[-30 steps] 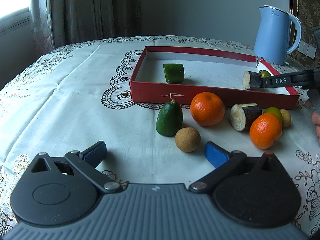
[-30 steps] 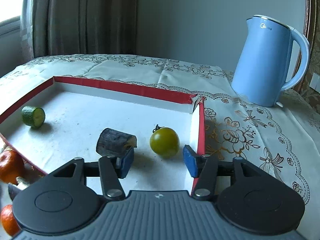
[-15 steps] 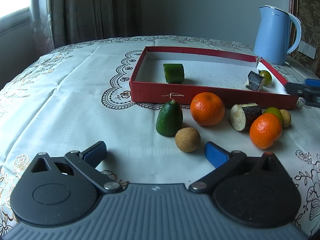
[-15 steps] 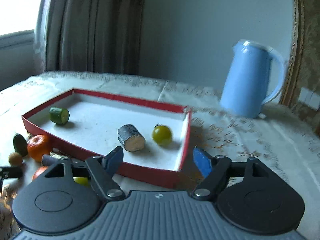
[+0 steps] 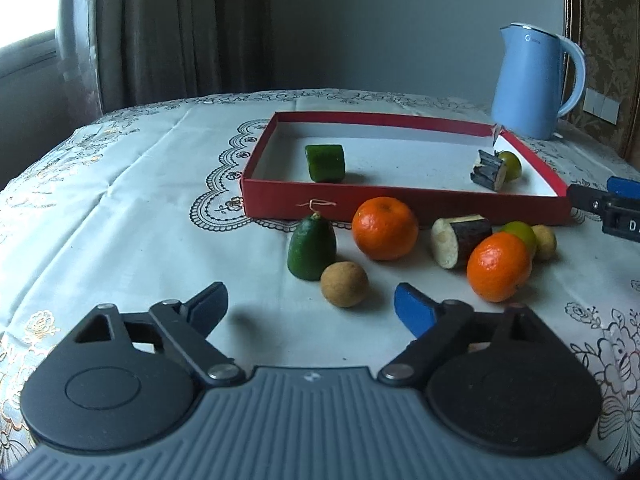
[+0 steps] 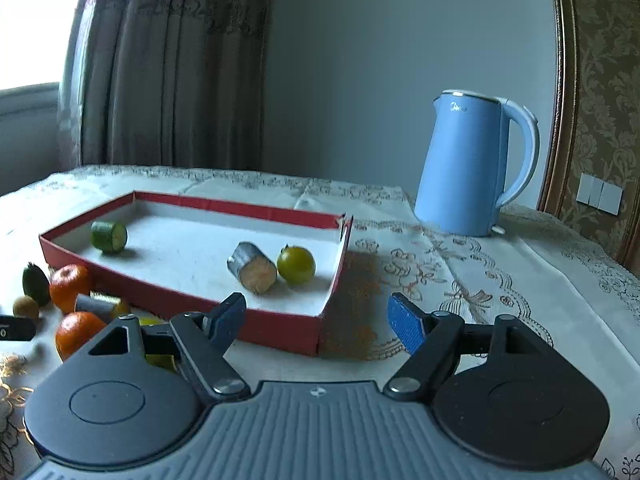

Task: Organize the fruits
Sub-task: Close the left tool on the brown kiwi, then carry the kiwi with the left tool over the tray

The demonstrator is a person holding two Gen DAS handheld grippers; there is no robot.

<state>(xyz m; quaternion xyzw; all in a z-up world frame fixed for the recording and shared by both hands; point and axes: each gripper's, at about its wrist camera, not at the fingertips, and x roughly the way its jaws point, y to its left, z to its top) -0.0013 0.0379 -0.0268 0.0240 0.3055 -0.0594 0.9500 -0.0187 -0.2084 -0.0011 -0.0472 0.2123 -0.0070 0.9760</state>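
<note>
The left gripper [image 5: 308,304] hovers low over the tabletop [image 5: 120,208], its fingers [image 5: 414,309] apart with nothing between them, though they have just been closing a little. Just beyond the gap lies a small brown fruit [image 5: 344,284], touching or nearly touching a dark green fruit [image 5: 312,248] behind it. Farther back sit an orange [image 5: 385,228], a cut chunk with a pale face [image 5: 460,240], a second orange [image 5: 499,266], a yellow-green fruit [image 5: 520,234] and another small brown one [image 5: 545,242] — all loose on the cloth in front of the red tray [image 5: 400,206].

The right gripper [image 6: 318,318] is held off the tray's near right corner, fingers [image 6: 406,328] spread and empty; they opened further within the last second. Ahead of them, inside the tray [image 6: 280,326], a dark-skinned chunk [image 6: 252,267] lies beside a green round fruit [image 6: 296,265], apparently touching, near the right wall. A green cut piece [image 6: 109,237] rests well apart from them near the tray's left end. A blue kettle [image 6: 468,164] stands on the tabletop beyond the tray's far right corner.
</note>
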